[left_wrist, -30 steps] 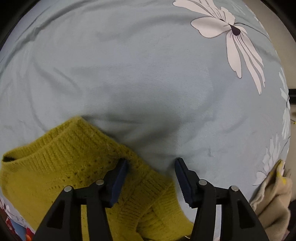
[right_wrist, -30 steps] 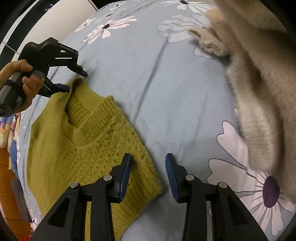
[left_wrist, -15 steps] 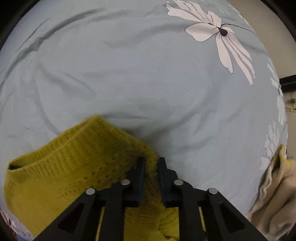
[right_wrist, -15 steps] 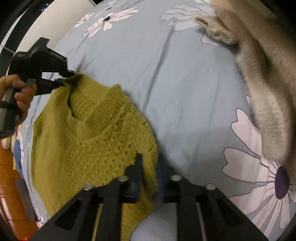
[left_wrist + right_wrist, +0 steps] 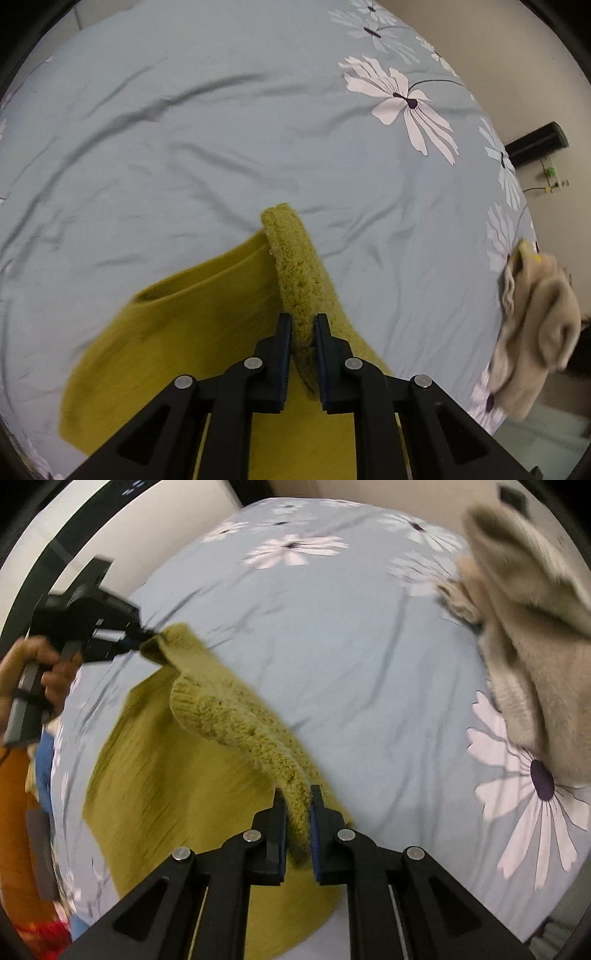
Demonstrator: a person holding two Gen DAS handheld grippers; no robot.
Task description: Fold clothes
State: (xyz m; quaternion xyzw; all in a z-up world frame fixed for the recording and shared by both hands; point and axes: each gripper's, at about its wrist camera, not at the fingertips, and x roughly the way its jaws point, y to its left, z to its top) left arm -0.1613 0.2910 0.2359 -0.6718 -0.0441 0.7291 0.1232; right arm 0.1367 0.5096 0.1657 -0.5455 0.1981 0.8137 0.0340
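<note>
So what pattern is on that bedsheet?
White flowers on the grey-blue bedsheet, clearest in the right wrist view.

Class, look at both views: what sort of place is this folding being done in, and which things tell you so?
Most likely a bedroom: a flowered bedsheet spread wide, a yellow-green sweater and a beige garment lying on it.

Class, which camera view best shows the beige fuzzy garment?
The right wrist view: the beige fuzzy garment fills its upper right, large though blurred. The left wrist view shows it only as a small bunched heap at the bed's right edge.
</note>
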